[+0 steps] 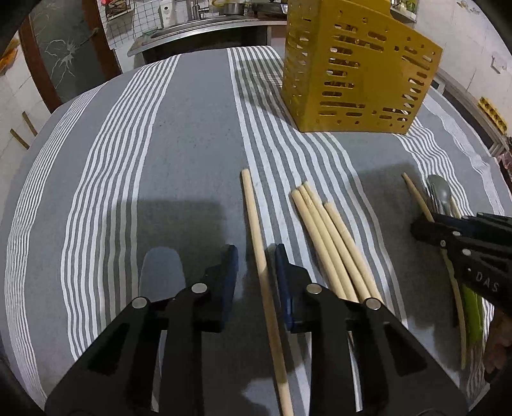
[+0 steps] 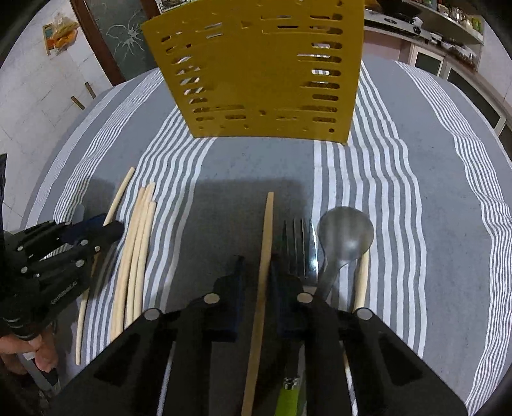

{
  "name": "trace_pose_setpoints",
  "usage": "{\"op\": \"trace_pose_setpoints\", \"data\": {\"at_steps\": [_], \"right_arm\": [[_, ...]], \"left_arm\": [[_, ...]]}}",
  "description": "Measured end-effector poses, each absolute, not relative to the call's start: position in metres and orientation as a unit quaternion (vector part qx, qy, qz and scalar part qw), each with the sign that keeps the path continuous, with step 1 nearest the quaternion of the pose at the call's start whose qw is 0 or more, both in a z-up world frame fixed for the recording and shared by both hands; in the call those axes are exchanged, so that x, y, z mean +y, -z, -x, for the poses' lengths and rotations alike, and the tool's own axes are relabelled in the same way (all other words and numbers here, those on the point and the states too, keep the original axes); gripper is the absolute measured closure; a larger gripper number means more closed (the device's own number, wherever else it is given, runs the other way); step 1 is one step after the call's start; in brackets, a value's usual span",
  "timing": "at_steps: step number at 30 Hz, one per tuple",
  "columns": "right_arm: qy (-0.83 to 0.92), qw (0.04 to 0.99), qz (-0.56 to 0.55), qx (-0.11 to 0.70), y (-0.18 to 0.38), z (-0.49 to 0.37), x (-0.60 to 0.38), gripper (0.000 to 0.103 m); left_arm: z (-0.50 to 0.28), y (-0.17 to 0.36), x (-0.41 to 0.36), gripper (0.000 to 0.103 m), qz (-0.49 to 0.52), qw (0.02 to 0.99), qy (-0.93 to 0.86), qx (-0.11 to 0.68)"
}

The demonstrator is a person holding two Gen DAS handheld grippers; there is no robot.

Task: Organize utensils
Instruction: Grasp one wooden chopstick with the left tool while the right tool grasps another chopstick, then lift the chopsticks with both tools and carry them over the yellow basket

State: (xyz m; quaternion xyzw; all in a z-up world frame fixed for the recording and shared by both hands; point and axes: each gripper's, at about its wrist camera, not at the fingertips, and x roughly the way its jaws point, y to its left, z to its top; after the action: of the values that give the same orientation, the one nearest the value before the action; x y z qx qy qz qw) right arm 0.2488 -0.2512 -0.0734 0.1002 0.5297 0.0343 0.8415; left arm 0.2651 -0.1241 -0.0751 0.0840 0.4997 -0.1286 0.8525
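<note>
Meanwhile, chopstick (image 1: 262,272) between left gripper (image 1: 254,256) jaws

A home kitchen — steel sink (image 1: 204,30), stove (image 2: 396,16) (pots behind), shelves of jars (image 2: 454,14).

My right gripper (image 2: 256,265) has its jaws apart around a single chopstick (image 2: 260,288), fork (image 2: 299,243) and spoon (image 2: 344,236) just at 3 o'clock. Yellow holder (image 2: 256,70) stands at 12, loose chopsticks (image 2: 136,252) at 9 by my left gripper (image 2: 92,230).
</note>
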Motion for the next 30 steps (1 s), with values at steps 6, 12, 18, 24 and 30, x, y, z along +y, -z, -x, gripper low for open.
{"op": "trace_pose_setpoints", "data": {"at_steps": [6,12,18,24,30], "right_arm": [[-0.041,0.839,-0.103,0.533,0.072,-0.251,-0.254,0.097],[-0.054,0.844,-0.117,0.520,0.065,-0.252,-0.260,0.098],[-0.089,0.870,-0.140,0.464,0.036,-0.232,-0.263,0.098],[-0.107,0.907,-0.147,0.379,-0.011,-0.205,-0.273,0.098],[-0.098,0.934,-0.132,0.316,-0.050,-0.181,-0.282,0.097]], "left_arm": [[-0.274,0.075,-0.131,0.097,-0.088,0.848,0.121,0.508],[-0.276,0.069,-0.133,0.099,-0.071,0.851,0.122,0.506],[-0.257,0.039,-0.133,0.099,-0.052,0.870,0.150,0.467],[-0.231,-0.011,-0.129,0.099,-0.031,0.899,0.172,0.401],[-0.208,-0.054,-0.126,0.099,-0.026,0.922,0.177,0.343]]}}
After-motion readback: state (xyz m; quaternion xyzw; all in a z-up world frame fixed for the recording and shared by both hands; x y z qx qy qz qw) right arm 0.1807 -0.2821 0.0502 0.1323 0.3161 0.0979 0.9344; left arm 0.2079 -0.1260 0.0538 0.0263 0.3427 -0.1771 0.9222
